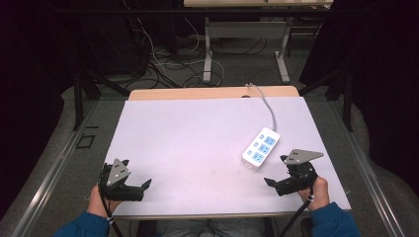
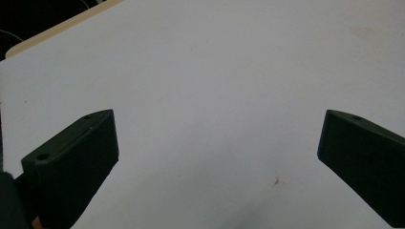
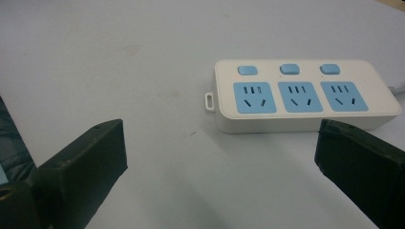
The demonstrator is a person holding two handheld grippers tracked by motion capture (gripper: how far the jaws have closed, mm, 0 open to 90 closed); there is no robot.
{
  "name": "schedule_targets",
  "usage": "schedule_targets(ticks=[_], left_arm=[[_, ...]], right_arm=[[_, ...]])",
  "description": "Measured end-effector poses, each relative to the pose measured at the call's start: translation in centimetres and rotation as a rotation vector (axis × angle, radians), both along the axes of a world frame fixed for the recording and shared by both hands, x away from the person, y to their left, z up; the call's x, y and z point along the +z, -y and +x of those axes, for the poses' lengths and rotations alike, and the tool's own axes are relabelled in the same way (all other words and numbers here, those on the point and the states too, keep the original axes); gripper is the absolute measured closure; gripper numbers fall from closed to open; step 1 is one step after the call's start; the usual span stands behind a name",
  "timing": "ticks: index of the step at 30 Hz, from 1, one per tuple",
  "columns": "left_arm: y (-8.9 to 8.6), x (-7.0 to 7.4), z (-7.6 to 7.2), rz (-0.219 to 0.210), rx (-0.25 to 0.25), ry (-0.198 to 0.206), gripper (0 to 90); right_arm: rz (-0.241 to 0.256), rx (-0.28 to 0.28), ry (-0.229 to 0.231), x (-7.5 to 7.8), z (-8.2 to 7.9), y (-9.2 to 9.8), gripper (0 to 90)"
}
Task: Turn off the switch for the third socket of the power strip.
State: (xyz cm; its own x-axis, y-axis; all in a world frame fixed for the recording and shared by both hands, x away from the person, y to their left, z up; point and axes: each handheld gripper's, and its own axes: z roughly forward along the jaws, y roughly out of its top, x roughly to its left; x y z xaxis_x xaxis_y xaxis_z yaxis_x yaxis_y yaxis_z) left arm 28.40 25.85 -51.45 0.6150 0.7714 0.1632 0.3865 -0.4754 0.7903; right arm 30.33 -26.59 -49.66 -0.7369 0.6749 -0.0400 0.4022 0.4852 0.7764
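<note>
A white power strip (image 1: pixel 260 146) with three blue sockets and three blue switches lies on the right half of the white table sheet (image 1: pixel 197 138). Its grey cable (image 1: pixel 267 105) runs back to the table's far edge. My right gripper (image 1: pixel 272 184) is held low near the front right, just in front of the strip and apart from it. In the right gripper view the strip (image 3: pixel 305 95) lies ahead and to the right of the open gripper (image 3: pixel 219 138). My left gripper (image 1: pixel 144 187) rests at the front left, open over bare sheet (image 2: pixel 217 131).
The wooden table edge (image 1: pixel 197 93) shows at the back beyond the sheet. Beyond the table stand metal desk legs (image 1: pixel 208 59) and loose cables on the floor (image 1: pixel 168 64). Dark curtains close in both sides.
</note>
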Motion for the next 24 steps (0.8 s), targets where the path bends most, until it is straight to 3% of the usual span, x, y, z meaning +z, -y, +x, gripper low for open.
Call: schedule_targets(ticks=[24], left_arm=[[0.0,-0.1,0.1,0.001,0.001,0.002,0.1]], right_arm=[[-0.006,-0.012,0.000,0.8,2.5,-1.0,3.0]])
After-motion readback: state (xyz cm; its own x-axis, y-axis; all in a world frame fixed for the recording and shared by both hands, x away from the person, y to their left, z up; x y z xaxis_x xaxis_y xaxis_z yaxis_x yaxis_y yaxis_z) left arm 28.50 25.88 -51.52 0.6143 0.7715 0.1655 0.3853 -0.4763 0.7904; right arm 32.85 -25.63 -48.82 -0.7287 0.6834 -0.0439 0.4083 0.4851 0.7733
